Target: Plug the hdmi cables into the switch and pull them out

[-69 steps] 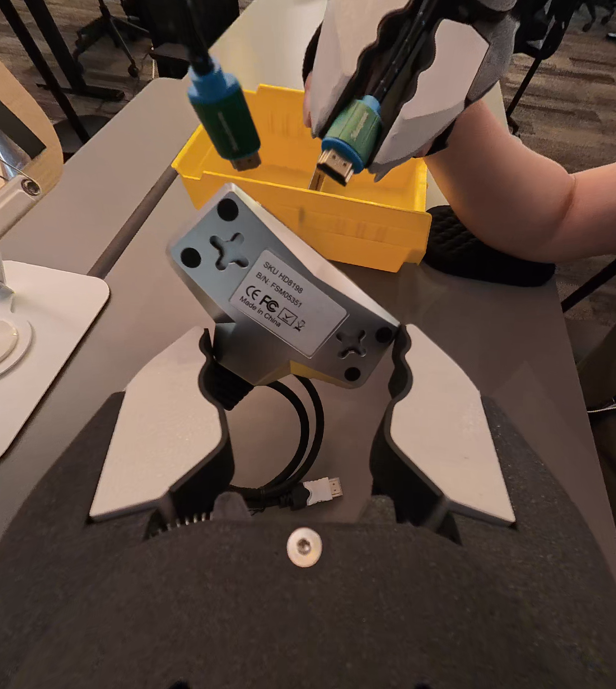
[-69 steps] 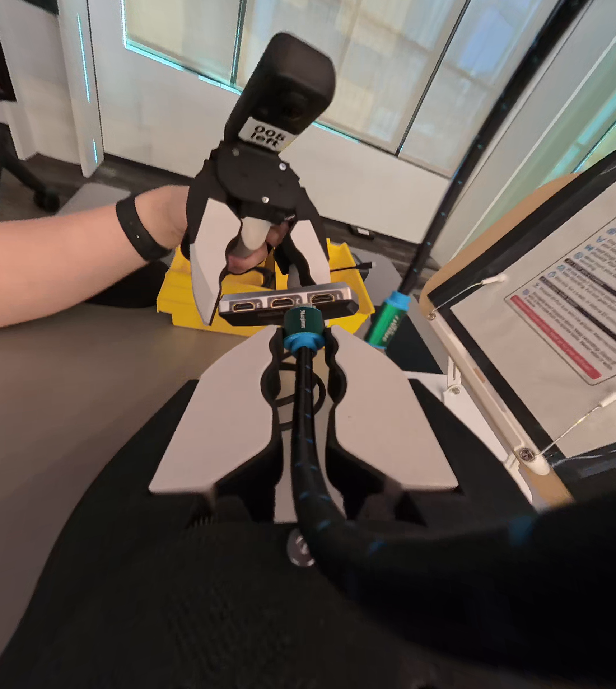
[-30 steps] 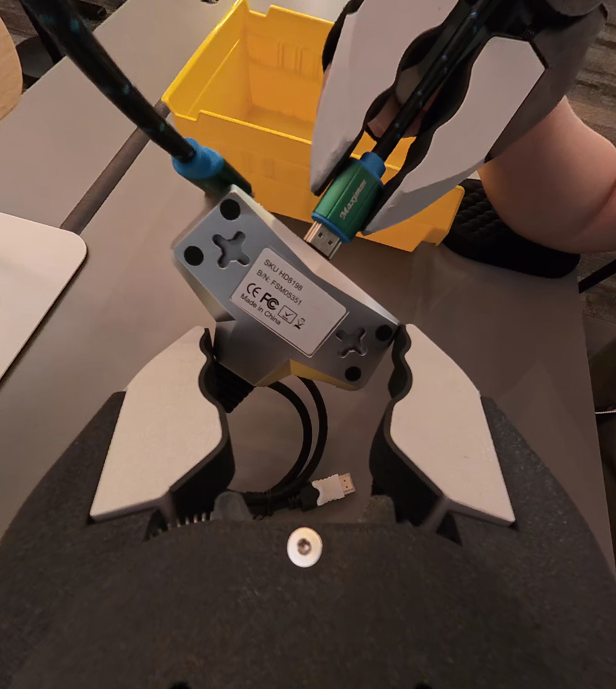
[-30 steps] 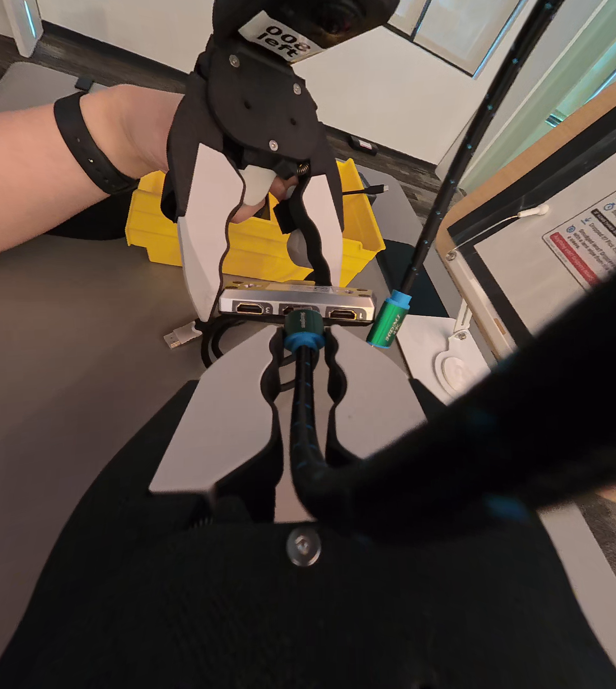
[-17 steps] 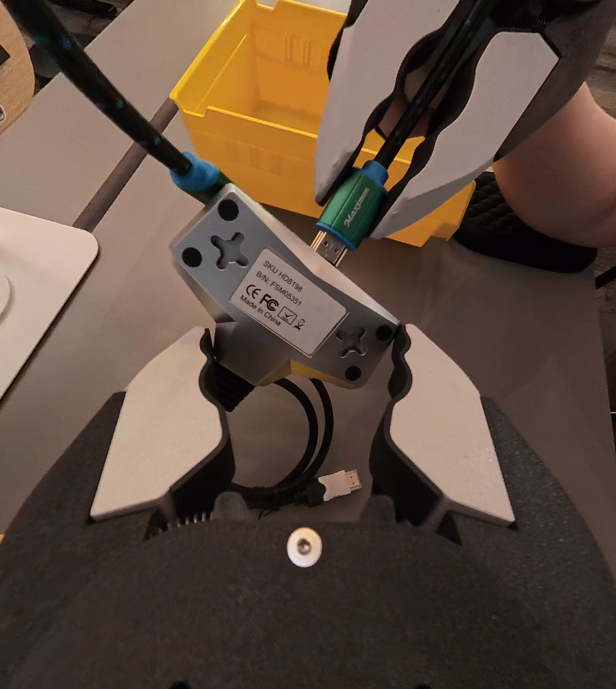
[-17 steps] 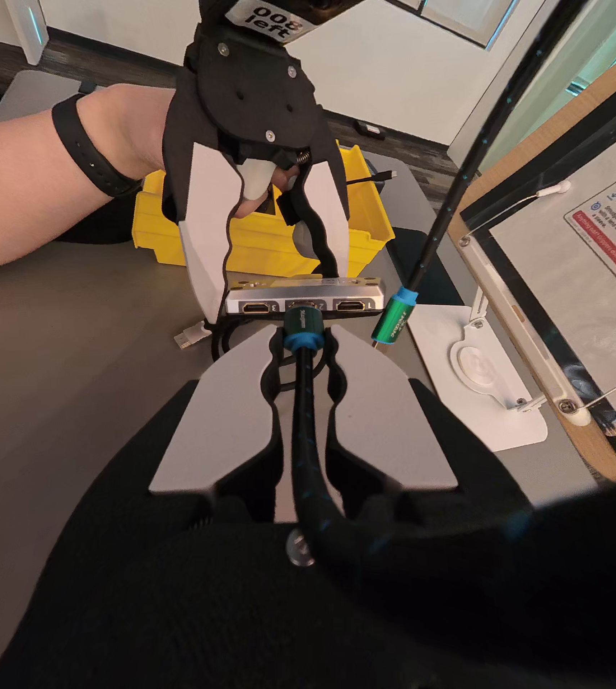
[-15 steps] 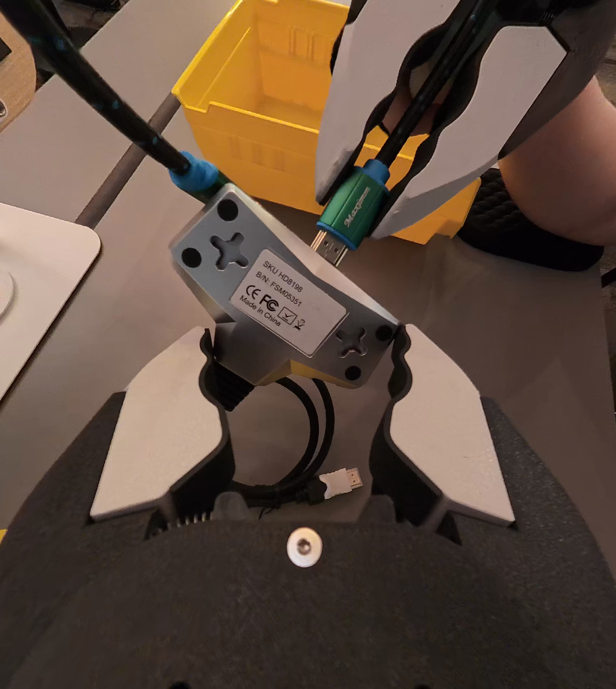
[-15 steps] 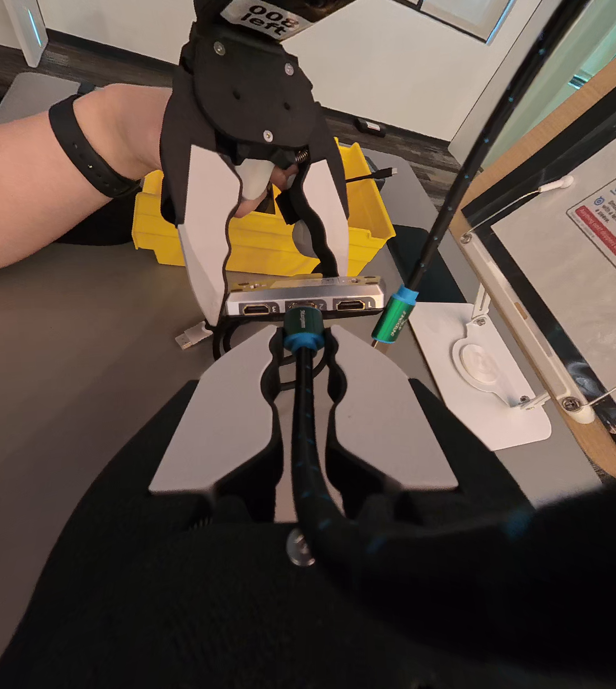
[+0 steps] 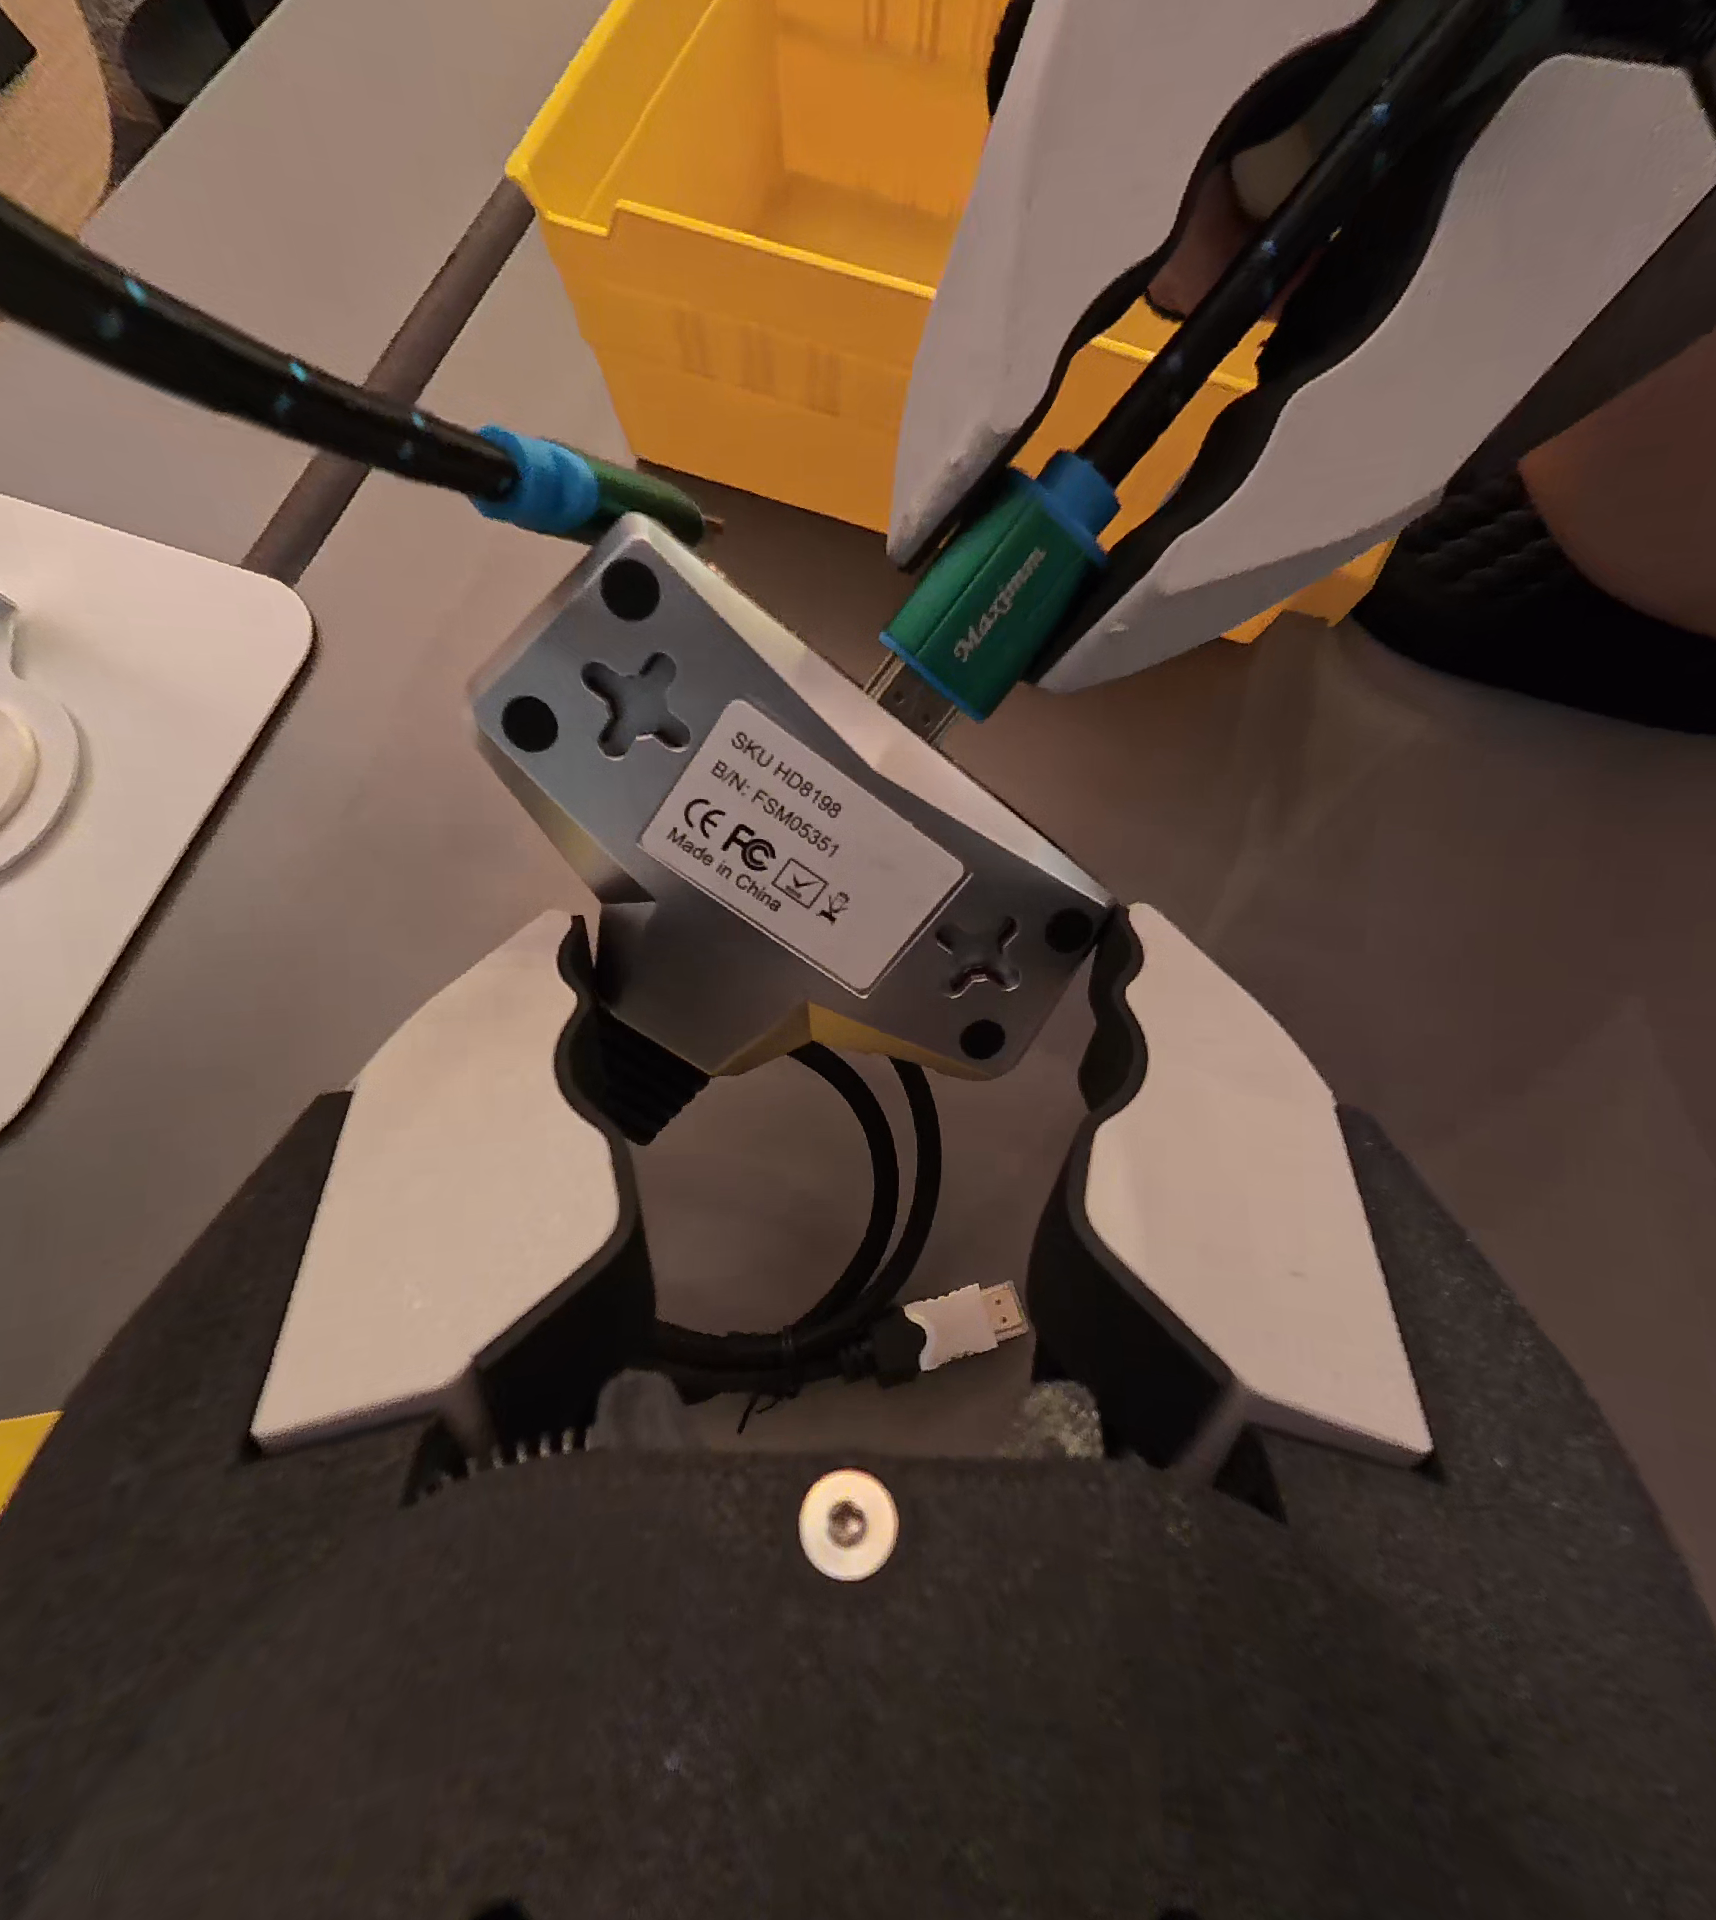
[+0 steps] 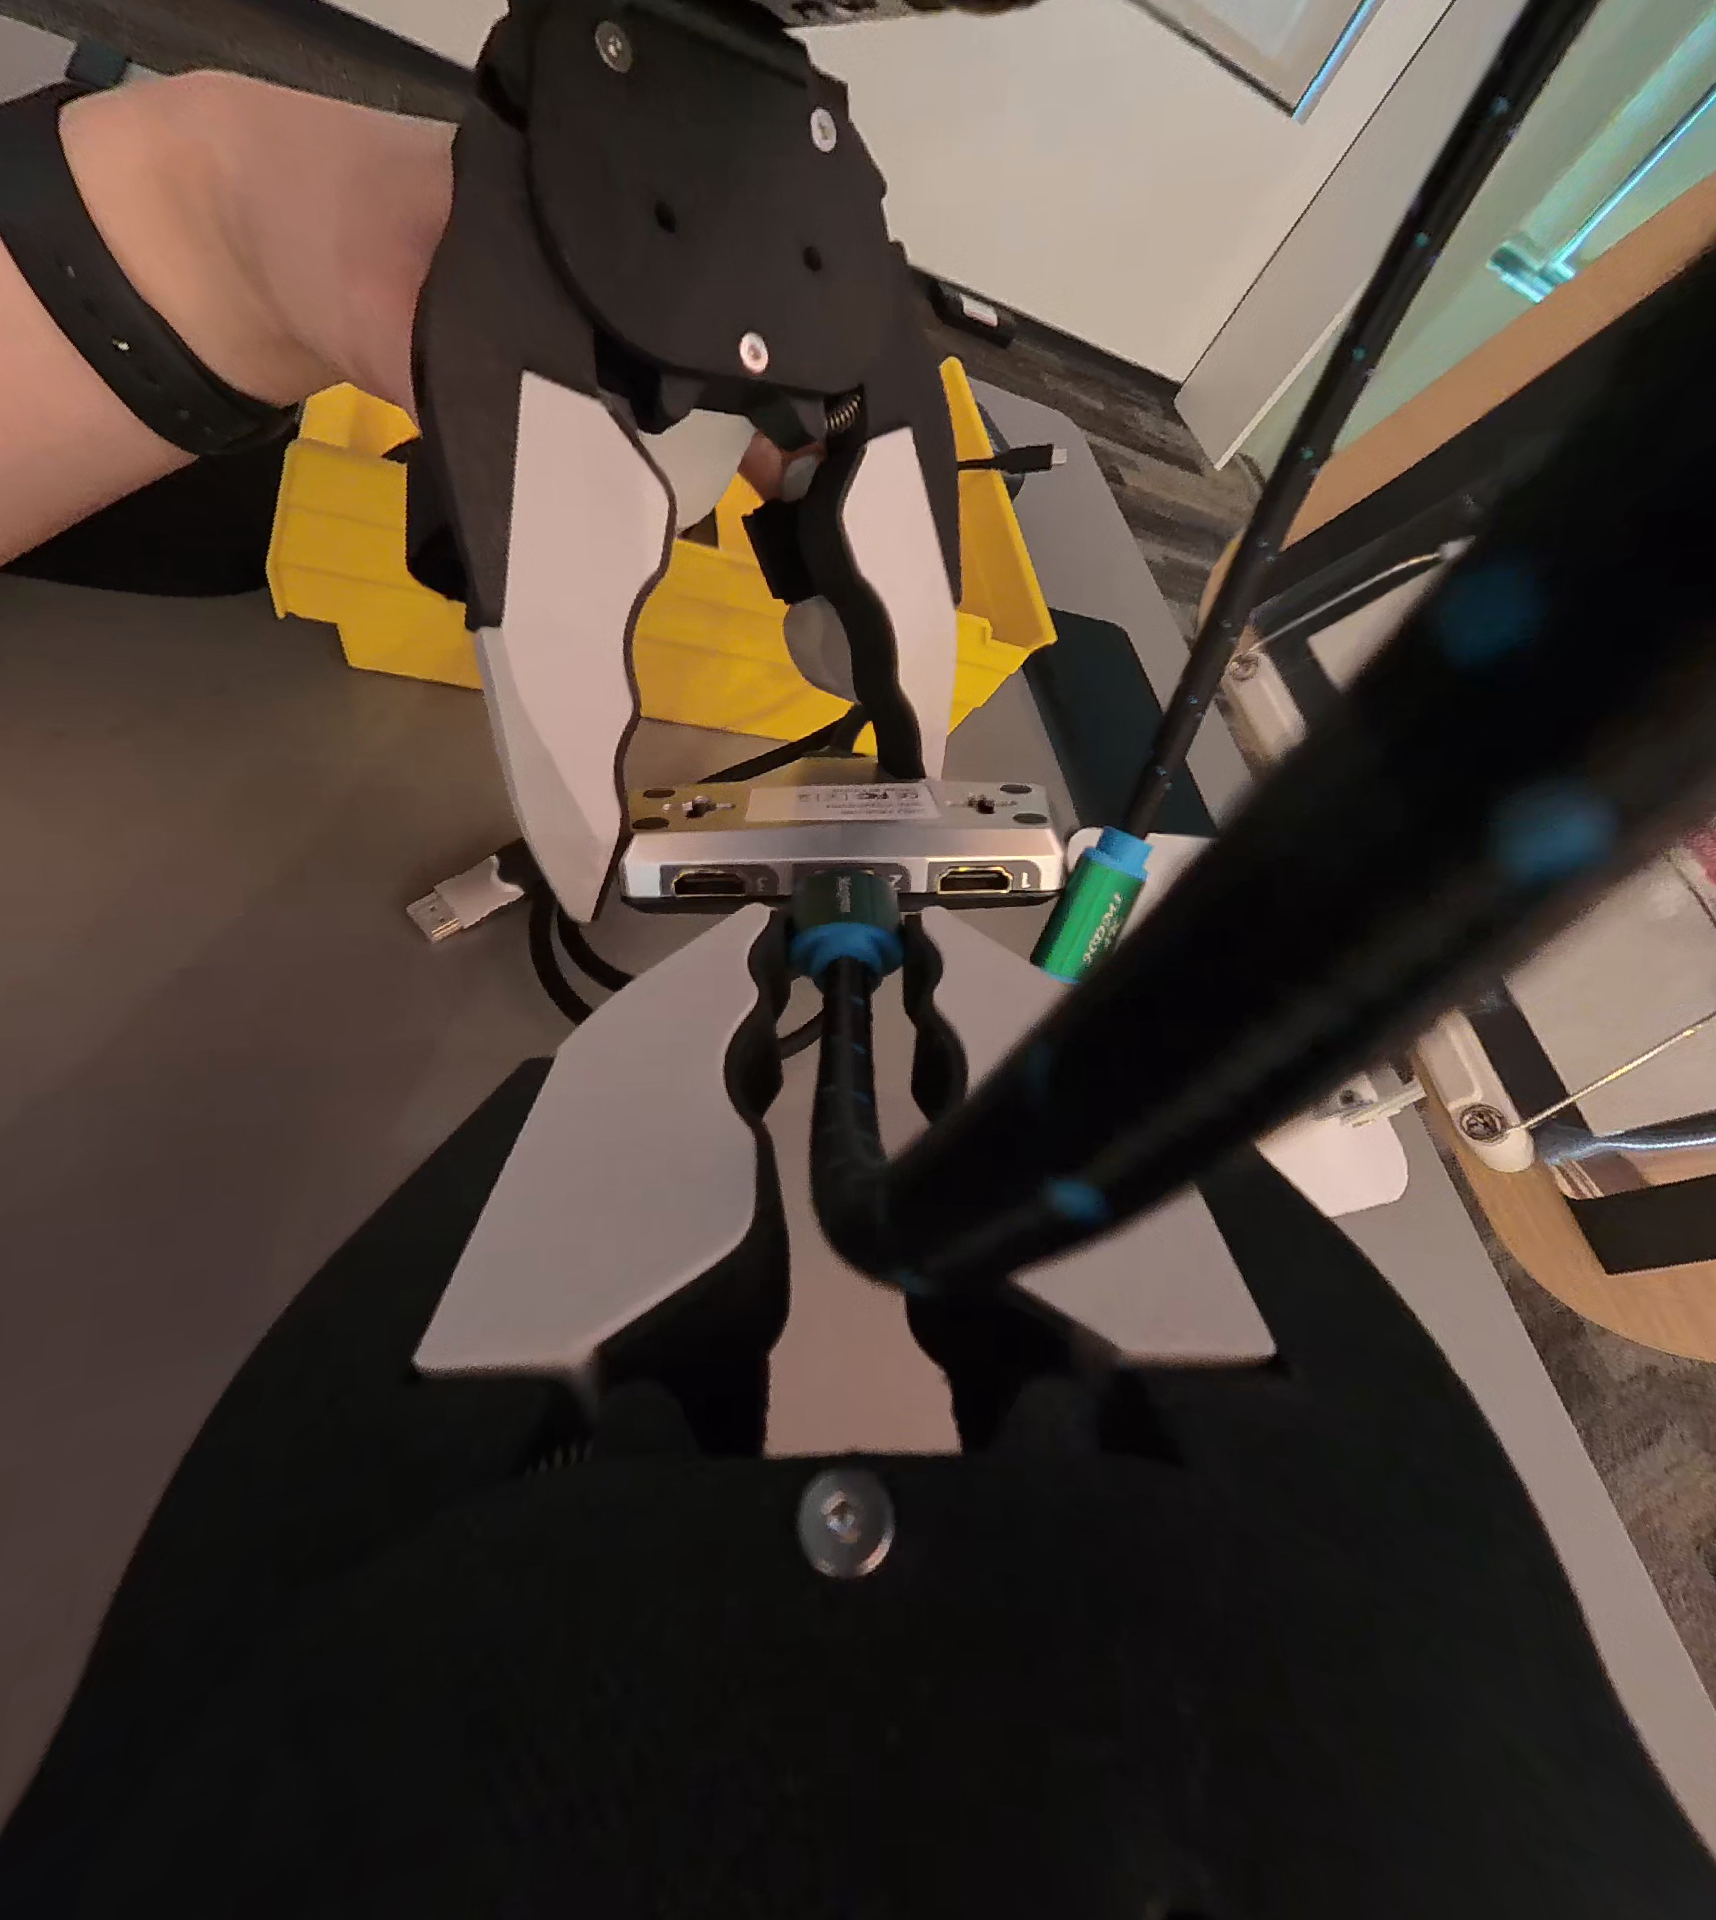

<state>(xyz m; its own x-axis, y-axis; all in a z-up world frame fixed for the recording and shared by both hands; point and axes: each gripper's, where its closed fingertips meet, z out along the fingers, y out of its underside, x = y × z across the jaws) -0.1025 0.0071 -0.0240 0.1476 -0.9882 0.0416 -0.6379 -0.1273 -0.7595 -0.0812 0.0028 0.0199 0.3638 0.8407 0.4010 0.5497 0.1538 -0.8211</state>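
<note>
**Green plug meets the middle port of the switch**

The left gripper (image 9: 838, 935) is clamped across the silver HDMI switch (image 9: 781, 831), one finger at each end of the body, and holds it tilted up off the grey table (image 9: 1405, 935). The underside of the switch faces the left wrist camera, showing a white label (image 9: 800, 844) and two cross-shaped mounting slots. The switch's own black lead (image 9: 885, 1226) loops down between the fingers and ends in a white-tipped plug (image 9: 968, 1325) lying on the table.

The right gripper (image 10: 838, 940) is closed on a black braided cable just behind its green plug (image 10: 843, 902) with a blue collar. From the right wrist view the plug sits at the middle of three ports along the switch's front edge; the ports on either side of it are open. From the left wrist view the metal tip meets the switch's far edge, but I cannot tell how deep it is seated.

A second green plug (image 10: 1091, 906) with a blue collar hangs just beside the right end of the switch on its own braided cable, not in any port that I can see. Behind the tools stands a yellow bin (image 9: 760, 270), and a white stand base (image 9: 106, 727) lies to one side. A black wristband (image 10: 106, 312) circles the person's forearm behind the left gripper.
</note>
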